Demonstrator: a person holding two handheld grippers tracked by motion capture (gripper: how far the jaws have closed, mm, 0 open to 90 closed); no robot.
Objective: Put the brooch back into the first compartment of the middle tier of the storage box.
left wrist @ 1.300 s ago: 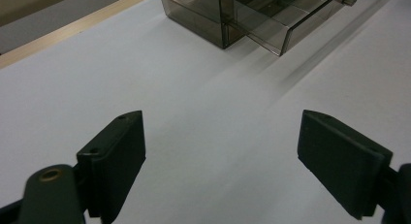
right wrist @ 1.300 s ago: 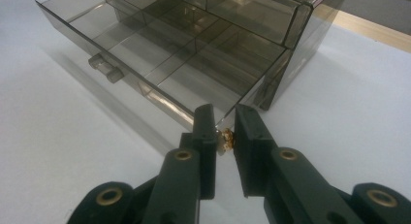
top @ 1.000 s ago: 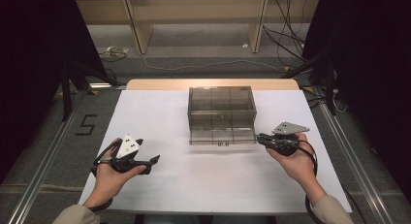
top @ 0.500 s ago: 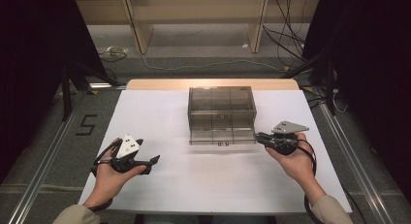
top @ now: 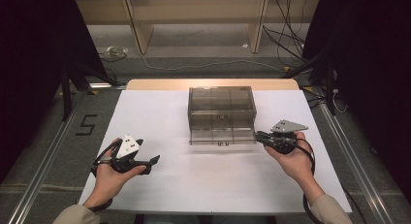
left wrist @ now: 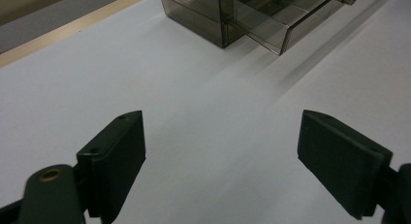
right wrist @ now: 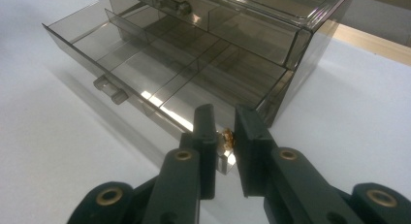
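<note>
A white-covered bench (top: 160,112) is carrying a smoked clear drawer organiser (top: 221,105) at its middle, its long axis running across, fronts facing the person. Its lower drawer (right wrist: 145,71) is standing pulled out. The right gripper (right wrist: 225,136) is holding its fingers narrow about a small gold thing (right wrist: 227,136), too small to name, at the drawer's near corner; dropping it into a compartment looks like the step in hand, calling for a short lift over the wall. The left gripper (left wrist: 220,151) is resting wide and empty, well apart
</note>
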